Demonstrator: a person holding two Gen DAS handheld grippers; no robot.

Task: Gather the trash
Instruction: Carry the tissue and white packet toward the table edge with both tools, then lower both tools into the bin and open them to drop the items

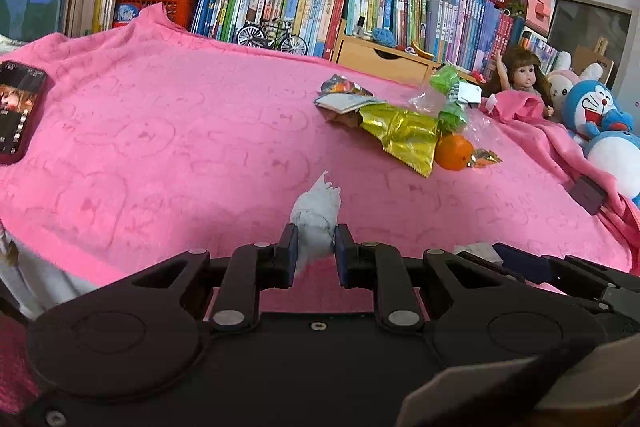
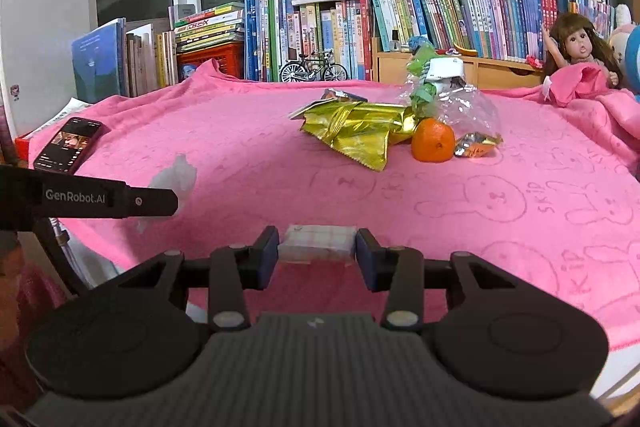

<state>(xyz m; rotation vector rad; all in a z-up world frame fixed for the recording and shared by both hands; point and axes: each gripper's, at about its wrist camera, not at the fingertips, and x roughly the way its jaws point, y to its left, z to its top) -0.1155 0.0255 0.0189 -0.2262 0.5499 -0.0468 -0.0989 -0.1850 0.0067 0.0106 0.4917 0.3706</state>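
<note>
A: Left gripper (image 1: 316, 247) pinching crumpled tissue (image 1: 316, 215), pads pressed on its lower part, rest sticking up above the fingers. Held over pink blanket (image 1: 160, 131), well in front of the orange (image 1: 453, 151).

B: Right gripper (image 2: 317, 247)?

A: Clamped on a flat whitish packet (image 2: 318, 243), one pad on each end. Also over the blanket, near its front edge, well in front of the orange.

B: Other trash?

A: Heaped around the orange. Gold wrapper (image 1: 404, 137) touching its left side. Small foil scrap (image 1: 486, 158) just right of it. Clear plastic bag (image 2: 468, 111) with green packaging (image 1: 450, 95) just behind it. Colourful snack packet (image 1: 344, 95) further left, behind the gold wrapper.

B: Non-trash?

A: Phone (image 1: 20, 111) far left of the orange, screen lit, on the blanket. Doll (image 1: 520, 75) and blue plush toy (image 1: 600, 123) to the right of the orange. Row of books (image 1: 300, 3) and toy bicycle (image 1: 272, 37) well behind it, past the blanket's far edge.
</note>
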